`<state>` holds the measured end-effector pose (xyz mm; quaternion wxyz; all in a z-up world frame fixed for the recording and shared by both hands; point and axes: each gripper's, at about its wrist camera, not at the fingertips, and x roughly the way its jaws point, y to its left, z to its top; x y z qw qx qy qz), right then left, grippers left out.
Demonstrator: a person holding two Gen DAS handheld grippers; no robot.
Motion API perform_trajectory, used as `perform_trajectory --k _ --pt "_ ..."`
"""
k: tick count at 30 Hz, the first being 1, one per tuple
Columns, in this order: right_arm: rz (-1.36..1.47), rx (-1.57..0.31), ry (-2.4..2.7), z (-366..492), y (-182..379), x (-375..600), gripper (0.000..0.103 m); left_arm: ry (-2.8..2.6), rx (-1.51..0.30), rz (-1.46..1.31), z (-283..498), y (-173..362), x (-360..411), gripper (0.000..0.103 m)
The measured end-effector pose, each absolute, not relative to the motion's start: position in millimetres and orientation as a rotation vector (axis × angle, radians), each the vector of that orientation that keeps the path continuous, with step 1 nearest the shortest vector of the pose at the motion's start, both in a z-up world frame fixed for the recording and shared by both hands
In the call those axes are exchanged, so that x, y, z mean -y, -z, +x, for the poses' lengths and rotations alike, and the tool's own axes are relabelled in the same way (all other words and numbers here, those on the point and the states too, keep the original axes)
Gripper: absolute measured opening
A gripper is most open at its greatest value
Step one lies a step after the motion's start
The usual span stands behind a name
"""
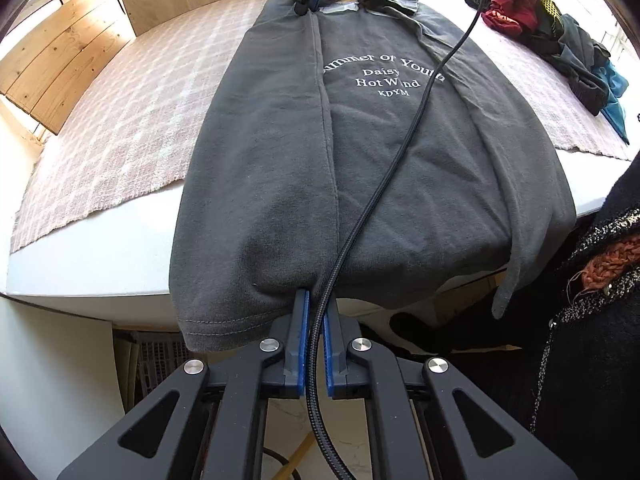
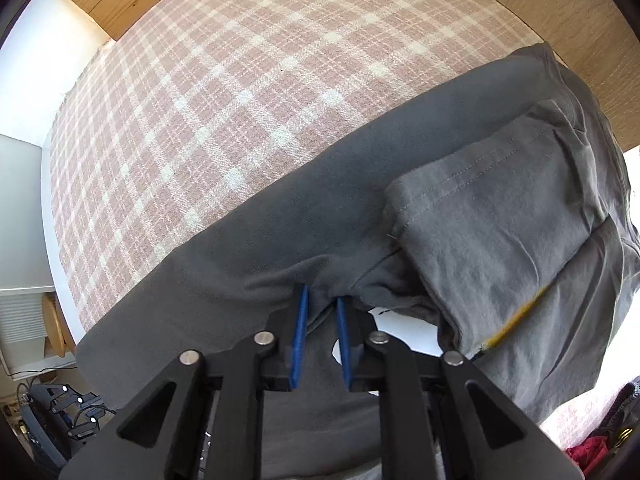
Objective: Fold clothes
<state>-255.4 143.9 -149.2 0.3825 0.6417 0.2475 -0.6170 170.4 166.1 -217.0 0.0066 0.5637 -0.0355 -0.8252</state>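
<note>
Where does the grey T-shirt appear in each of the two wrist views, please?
Left wrist view: the grey T-shirt fills the centre, running from the left gripper at its hem to the right gripper at its collar.
Right wrist view: it crosses the lower right, its folded sleeve on top.
Shared landmark: the pink checked cloth beneath it.

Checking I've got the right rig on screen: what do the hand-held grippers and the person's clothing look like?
Both hand-held grippers, left and right, are matte black linkages with silver rivets and blue ribbed pads. A black braided cable runs between the left one's fingers. The person wears a black knit sleeve with speckled trim.
</note>
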Motion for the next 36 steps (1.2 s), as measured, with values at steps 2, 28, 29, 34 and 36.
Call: perform_trajectory --k 2,28,29,34,36 --pt "1.657 -0.582 1.562 -266 147 -150 0.007 2.587 0.12 1.752 170 208 -165 0.005" --pt "1.667 -0.611 1.589 -161 118 -143 0.008 2.583 -0.13 1.529 200 221 -174 0.028" --pt "1.67 -0.614 1.586 -160 124 -146 0.008 2.587 -0.119 1.518 197 222 -174 0.028" --pt "1.672 -0.622 1.574 -178 167 -144 0.008 2.641 -0.141 1.502 194 219 -173 0.027" --pt "1.66 -0.634 1.573 -205 189 -118 0.008 2.686 -0.219 1.509 197 215 -170 0.026"
